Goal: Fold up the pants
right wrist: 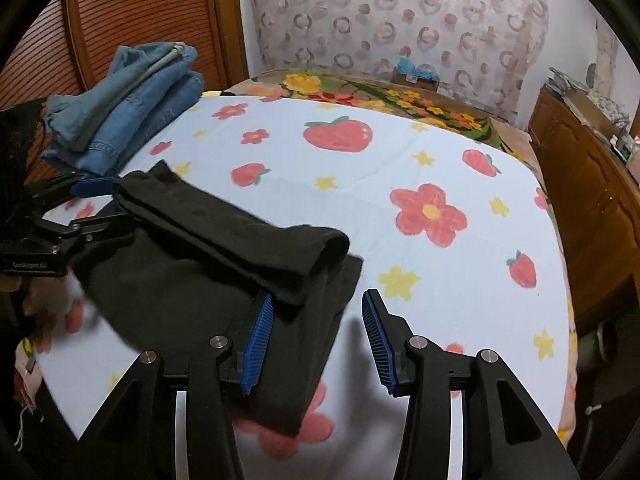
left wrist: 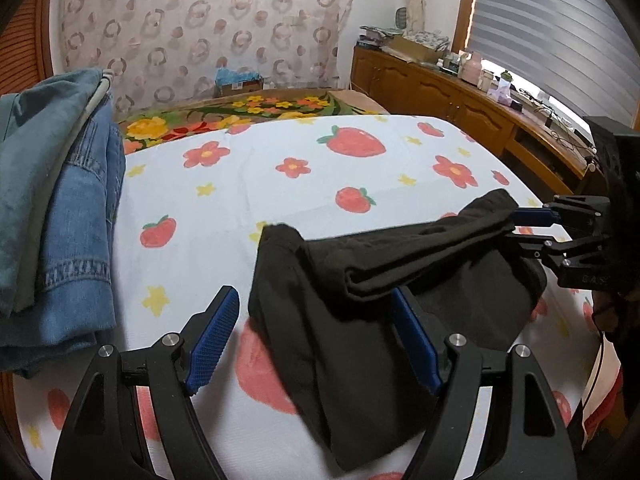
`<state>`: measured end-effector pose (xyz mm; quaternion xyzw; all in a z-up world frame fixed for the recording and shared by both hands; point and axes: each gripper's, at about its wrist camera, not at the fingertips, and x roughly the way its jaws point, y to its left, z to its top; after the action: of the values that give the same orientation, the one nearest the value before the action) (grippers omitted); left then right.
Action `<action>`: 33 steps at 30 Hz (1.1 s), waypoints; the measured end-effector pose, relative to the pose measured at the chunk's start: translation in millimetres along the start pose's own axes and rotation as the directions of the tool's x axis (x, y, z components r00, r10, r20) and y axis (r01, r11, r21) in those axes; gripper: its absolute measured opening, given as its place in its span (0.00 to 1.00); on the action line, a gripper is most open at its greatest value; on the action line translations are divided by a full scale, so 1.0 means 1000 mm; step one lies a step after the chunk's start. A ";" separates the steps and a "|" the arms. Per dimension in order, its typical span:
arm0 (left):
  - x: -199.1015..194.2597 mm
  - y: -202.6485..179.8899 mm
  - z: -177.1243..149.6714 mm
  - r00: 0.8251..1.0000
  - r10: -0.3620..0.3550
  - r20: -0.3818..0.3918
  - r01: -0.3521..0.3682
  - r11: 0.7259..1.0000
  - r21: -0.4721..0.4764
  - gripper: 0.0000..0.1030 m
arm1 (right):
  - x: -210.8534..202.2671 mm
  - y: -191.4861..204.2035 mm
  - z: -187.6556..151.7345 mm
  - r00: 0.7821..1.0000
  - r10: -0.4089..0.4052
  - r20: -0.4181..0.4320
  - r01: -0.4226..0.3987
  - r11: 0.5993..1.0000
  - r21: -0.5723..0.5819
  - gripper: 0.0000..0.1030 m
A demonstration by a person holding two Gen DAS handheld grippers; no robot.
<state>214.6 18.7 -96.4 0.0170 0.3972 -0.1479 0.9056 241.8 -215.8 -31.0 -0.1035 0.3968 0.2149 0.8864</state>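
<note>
The black pants (left wrist: pixel 360 320) lie folded into a thick bundle on the bed (left wrist: pixel 248 184), on its white cover printed with strawberries and flowers. In the left wrist view the bundle's long axis runs from about 7 o'clock up toward 2 o'clock, with a rolled upper layer whose far end points at 2 o'clock toward the other tool. In the right wrist view the same bundle (right wrist: pixel 208 272) runs from 10 o'clock down toward 5 o'clock. The left claw (left wrist: pixel 316 336) tilts down over the near end of the pants, its 2 blue pads spread wide; the right-hand pad sits against the cloth edge, the other stands clear over the cover, so nothing is pinched. The right claw (right wrist: pixel 316 344) also tilts downward, jaws parted, with a fold of cloth lying between them and not squeezed. A stack of folded denim (right wrist: pixel 128 108) rests at 10 o'clock on the bed, well apart from the pants.
</note>
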 end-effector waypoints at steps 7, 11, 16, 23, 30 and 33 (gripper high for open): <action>0.003 0.006 0.016 0.999 0.026 0.032 -0.025 1.000 -0.015 0.76 | 0.005 -0.003 0.016 0.999 -0.031 0.031 0.031 0.999 0.006 0.46; 0.016 0.011 0.017 0.999 0.043 -0.003 -0.043 0.999 -0.028 0.76 | 0.011 -0.011 0.017 0.998 -0.065 0.028 0.064 0.997 0.040 0.46; 0.029 0.014 0.011 0.998 0.039 -0.048 -0.041 0.999 -0.034 0.76 | 0.012 -0.020 0.014 0.998 -0.065 0.024 0.063 0.995 0.081 0.46; 0.033 0.013 0.010 0.997 0.033 -0.073 -0.035 0.999 -0.026 0.79 | -0.006 -0.021 0.008 0.997 -0.058 0.049 0.053 0.993 0.102 0.46; 0.035 0.010 0.010 0.995 0.049 -0.082 -0.050 0.999 -0.009 0.84 | -0.026 -0.020 -0.015 0.999 -0.019 0.044 0.015 0.995 0.101 0.46; 0.035 0.010 0.010 0.995 0.054 -0.085 -0.056 0.998 -0.014 0.85 | -0.028 -0.019 -0.027 1.000 -0.022 0.018 0.020 0.994 0.108 0.46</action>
<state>247.5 18.1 -116.0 0.0269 0.4357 -0.1188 0.8918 216.2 -250.7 -27.5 -0.0575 0.3982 0.1847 0.8967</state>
